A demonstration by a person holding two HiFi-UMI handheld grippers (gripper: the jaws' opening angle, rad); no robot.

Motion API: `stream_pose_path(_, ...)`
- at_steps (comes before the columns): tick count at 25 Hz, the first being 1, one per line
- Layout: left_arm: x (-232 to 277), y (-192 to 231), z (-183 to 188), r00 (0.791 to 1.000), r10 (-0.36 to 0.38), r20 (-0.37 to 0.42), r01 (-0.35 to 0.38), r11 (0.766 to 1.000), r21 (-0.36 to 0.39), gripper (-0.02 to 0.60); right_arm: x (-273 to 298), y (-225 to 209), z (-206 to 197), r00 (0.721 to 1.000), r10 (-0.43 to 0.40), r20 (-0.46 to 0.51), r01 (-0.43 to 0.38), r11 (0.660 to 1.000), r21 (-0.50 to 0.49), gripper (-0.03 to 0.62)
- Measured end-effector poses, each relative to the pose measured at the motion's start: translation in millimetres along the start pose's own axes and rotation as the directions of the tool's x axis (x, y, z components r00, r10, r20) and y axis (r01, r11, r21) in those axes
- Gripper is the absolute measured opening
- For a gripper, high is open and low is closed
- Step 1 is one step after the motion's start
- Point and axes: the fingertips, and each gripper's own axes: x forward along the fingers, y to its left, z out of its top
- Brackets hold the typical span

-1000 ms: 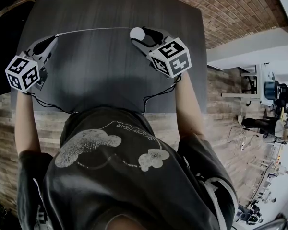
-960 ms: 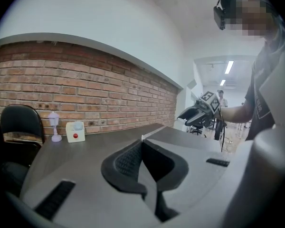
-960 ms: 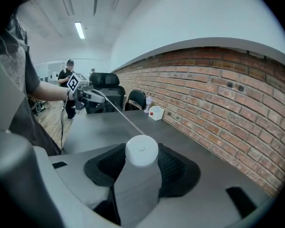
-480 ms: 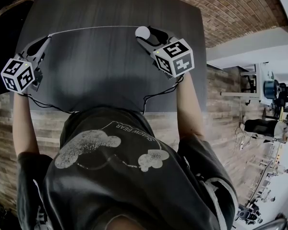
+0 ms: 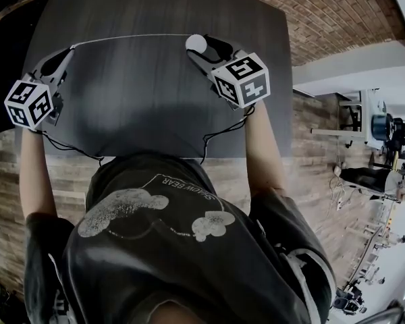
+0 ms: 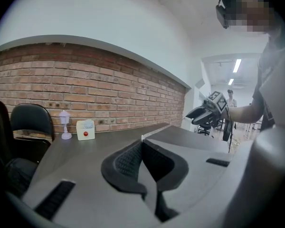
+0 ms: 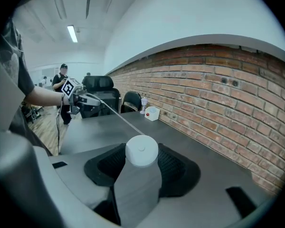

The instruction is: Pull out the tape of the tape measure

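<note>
The tape measure (image 7: 142,150), a round white case, is clamped between the pads of the right gripper (image 5: 200,48), whose jaws stand wide around it, over the far right part of the dark table (image 5: 155,106). Its thin tape (image 5: 128,38) runs taut along the table's far side to the left gripper (image 5: 69,50), whose jaws are pressed fully together on the tape's end. Against the brick wall (image 6: 109,94) stand a white box (image 6: 86,130) with a red button and a small lamp (image 6: 64,125), with a black chair (image 6: 32,122) beside them.
</note>
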Motion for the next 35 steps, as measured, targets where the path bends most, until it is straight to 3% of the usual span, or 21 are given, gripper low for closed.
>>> stream_pose_path(7, 14.3, 10.7, 2.7, 1.0, 0.006, -0.013, -0.006, 1.0, 0.003, 0.009, 25.7, 1.9, 13.0, 1.0, 0.028, 0.0, -0.028, 1.0, -0.01, 0.232)
stream_pose_path(14, 30.4, 48.3, 3.6, 0.998, 0.053, -0.025, -0.053, 0.999, 0.002, 0.009, 59.2, -7.0, 23.5, 1.0, 0.029, -0.011, -0.029, 1.0, 0.002, 0.232)
stream_pose_path(21, 78.4, 96.5, -5.8, 0.99, 0.123, -0.064, -0.122, 0.992, 0.022, 0.011, 108.4, -33.0, 17.5, 0.999, -0.025, -0.038, 0.027, 0.997, 0.067, 0.232)
stream_pose_path(30, 143.4, 148.9, -52.8, 0.955, 0.25, -0.161, -0.237, 0.967, 0.094, 0.011, 187.2, -67.6, -14.2, 0.992, -0.088, -0.09, 0.099, 0.987, 0.124, 0.233)
stream_pose_path(35, 166.7, 177.1, -77.7, 0.919, 0.347, -0.186, -0.326, 0.936, 0.135, 0.011, 229.3, -72.6, -34.0, 0.99, -0.086, -0.116, 0.105, 0.98, 0.168, 0.232)
